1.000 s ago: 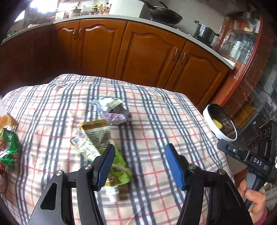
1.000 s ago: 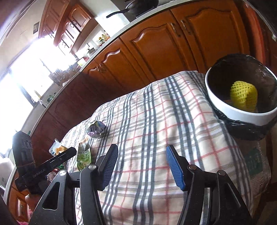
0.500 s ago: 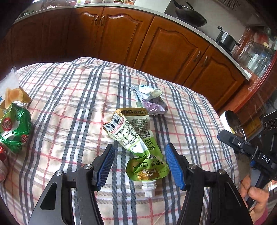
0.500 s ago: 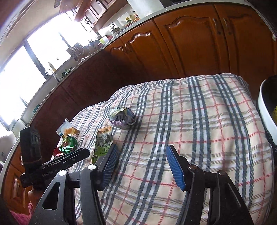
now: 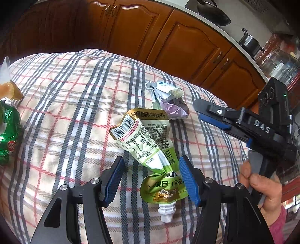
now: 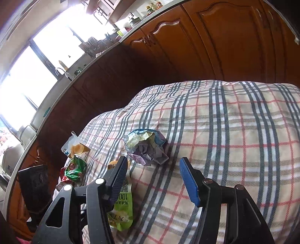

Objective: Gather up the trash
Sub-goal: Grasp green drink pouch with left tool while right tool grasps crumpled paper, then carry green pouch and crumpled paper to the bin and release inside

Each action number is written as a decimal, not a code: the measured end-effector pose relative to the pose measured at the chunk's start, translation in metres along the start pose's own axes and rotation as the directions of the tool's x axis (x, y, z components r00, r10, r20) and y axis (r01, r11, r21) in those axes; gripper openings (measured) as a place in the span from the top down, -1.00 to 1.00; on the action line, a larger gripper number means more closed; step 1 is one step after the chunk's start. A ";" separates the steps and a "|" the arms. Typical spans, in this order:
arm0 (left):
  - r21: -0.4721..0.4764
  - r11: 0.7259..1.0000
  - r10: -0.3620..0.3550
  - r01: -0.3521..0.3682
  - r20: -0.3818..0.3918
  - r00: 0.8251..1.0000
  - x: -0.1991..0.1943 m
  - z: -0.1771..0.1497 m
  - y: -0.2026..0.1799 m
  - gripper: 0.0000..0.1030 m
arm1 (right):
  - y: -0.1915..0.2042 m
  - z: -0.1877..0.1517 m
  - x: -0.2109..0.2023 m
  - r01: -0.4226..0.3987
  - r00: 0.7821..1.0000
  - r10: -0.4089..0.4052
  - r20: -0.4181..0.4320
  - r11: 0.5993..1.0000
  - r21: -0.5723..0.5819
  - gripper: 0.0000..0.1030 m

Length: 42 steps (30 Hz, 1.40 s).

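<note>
We count four pieces of trash on the plaid-covered surface (image 5: 75, 105). One green spouted pouch (image 5: 150, 150) lies flat and crumpled near the middle, its white cap toward the near edge and its barcode end toward the far edge. Just beyond that barcode end, touching or nearly touching it, sits one crumpled wrapper ball (image 5: 168, 99) in pale blue, yellow and purple. At the left edge we see one green foil snack bag (image 5: 8, 135), and right behind it, toward the far left corner, one white and orange wrapper (image 5: 9, 88); these two lie close together and well apart from the pouch. Our left tongs (image 5: 151, 180) hang over the pouch's lower half with the blue pads spread on either side of it, not pressing it; whether the tips touch the cloth we cannot tell. Our right tongs (image 6: 153, 180) are spread as well and point at the wrapper ball (image 6: 146, 146), which lies just beyond their tips, with only cloth between the pads. In the left wrist view the right tongs (image 5: 210, 116) reach in from the right edge, held by one hand (image 5: 262, 189) with a pink sleeve. Behind the surface runs one row of wooden cabinets (image 5: 168, 41), and on the worktop above them stand one black wok (image 5: 213, 13) and one steel pot (image 5: 250, 42).
</note>
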<state>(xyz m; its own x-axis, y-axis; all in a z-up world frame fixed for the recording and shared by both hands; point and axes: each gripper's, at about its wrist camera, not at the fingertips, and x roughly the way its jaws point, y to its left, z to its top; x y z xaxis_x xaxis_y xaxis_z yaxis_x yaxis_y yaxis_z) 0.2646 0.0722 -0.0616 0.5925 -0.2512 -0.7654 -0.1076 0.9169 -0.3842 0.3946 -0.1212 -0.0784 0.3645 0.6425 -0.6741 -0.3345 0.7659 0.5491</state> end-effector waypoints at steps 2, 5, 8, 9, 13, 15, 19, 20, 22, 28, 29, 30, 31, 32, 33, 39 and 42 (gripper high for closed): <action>0.008 1.000 0.013 -0.013 0.003 1.000 0.002 -0.001 -0.002 -0.17 | -0.001 0.004 0.014 0.006 1.000 -0.006 -0.014 1.000 -0.013 -0.13; 0.002 1.000 0.021 -0.021 -0.002 1.000 0.010 -0.002 0.001 -0.15 | -0.004 0.007 0.031 0.008 1.000 -0.008 -0.027 1.000 -0.021 -0.08; -0.005 1.000 0.013 -0.013 0.015 1.000 0.010 -0.005 0.002 -0.07 | -0.005 0.006 0.047 0.004 0.999 -0.005 -0.053 1.000 -0.025 0.42; -0.003 1.000 0.010 -0.010 0.021 1.000 0.009 -0.005 0.001 -0.01 | -0.006 0.005 0.049 0.001 0.998 -0.002 -0.059 1.000 -0.023 0.44; 0.019 1.000 -0.016 0.015 0.029 0.999 0.014 -0.006 -0.005 0.32 | -0.008 -0.001 0.039 0.025 0.999 -0.026 -0.037 0.999 -0.022 0.79; 0.046 0.999 0.007 -0.009 0.044 0.999 0.015 -0.007 -0.010 0.34 | -0.008 -0.003 0.025 0.038 0.999 -0.038 -0.012 0.999 -0.024 0.87; 0.067 0.998 0.012 -0.015 0.056 0.998 0.014 -0.008 -0.015 0.39 | -0.007 -0.013 -0.008 0.083 0.996 -0.081 0.047 0.996 -0.039 0.88; 0.065 0.998 0.009 -0.013 0.061 0.998 0.012 -0.009 -0.016 0.40 | -0.006 -0.017 -0.015 0.096 0.994 -0.094 0.060 0.995 -0.040 0.88; 0.067 0.998 0.004 -0.009 0.069 0.998 0.008 -0.008 -0.017 0.42 | -0.009 -0.025 -0.031 0.123 0.989 -0.120 0.083 0.992 -0.030 0.88; 0.122 0.992 -0.030 0.019 0.090 0.996 -0.006 -0.011 -0.039 0.43 | -0.022 -0.052 -0.078 0.214 0.965 -0.213 0.150 0.977 0.007 0.88; 0.137 0.990 -0.038 0.025 0.090 0.995 -0.007 -0.012 -0.045 0.43 | -0.026 -0.057 -0.085 0.226 0.961 -0.226 0.159 0.974 0.016 0.88; 0.149 0.988 -0.044 0.030 0.090 0.995 -0.008 -0.012 -0.050 0.43 | -0.029 -0.062 -0.092 0.237 0.957 -0.238 0.168 0.971 0.025 0.88; 0.165 0.986 -0.052 0.037 0.089 0.995 -0.009 -0.013 -0.056 0.43 | -0.032 -0.066 -0.100 0.251 0.951 -0.254 0.177 0.967 0.037 0.88; 0.177 0.983 -0.060 0.044 0.085 0.995 -0.008 -0.013 -0.061 0.43 | -0.035 -0.070 -0.106 0.264 0.946 -0.268 0.184 0.963 0.048 0.88; 0.191 0.980 -0.071 0.055 0.077 0.994 -0.008 -0.014 -0.069 0.43 | -0.038 -0.073 -0.113 0.272 0.941 -0.279 0.191 0.960 0.061 0.88; 0.271 0.956 -0.124 0.108 0.042 0.991 -0.001 -0.017 -0.107 0.43 | -0.057 -0.088 -0.154 0.318 0.913 -0.340 0.226 0.939 0.129 0.88; 0.308 0.942 -0.147 0.133 0.022 0.989 0.004 -0.015 -0.124 0.43 | -0.064 -0.094 -0.172 0.339 0.897 -0.368 0.244 0.928 0.154 0.88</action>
<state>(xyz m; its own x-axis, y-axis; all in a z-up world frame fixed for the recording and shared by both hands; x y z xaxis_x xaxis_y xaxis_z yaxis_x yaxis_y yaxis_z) 0.2683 -0.0476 -0.0253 0.6196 -0.3766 -0.6887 0.2236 0.9257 -0.3051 0.2713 -0.2830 -0.0439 0.6622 0.3007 -0.6864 -0.0530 0.9325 0.3574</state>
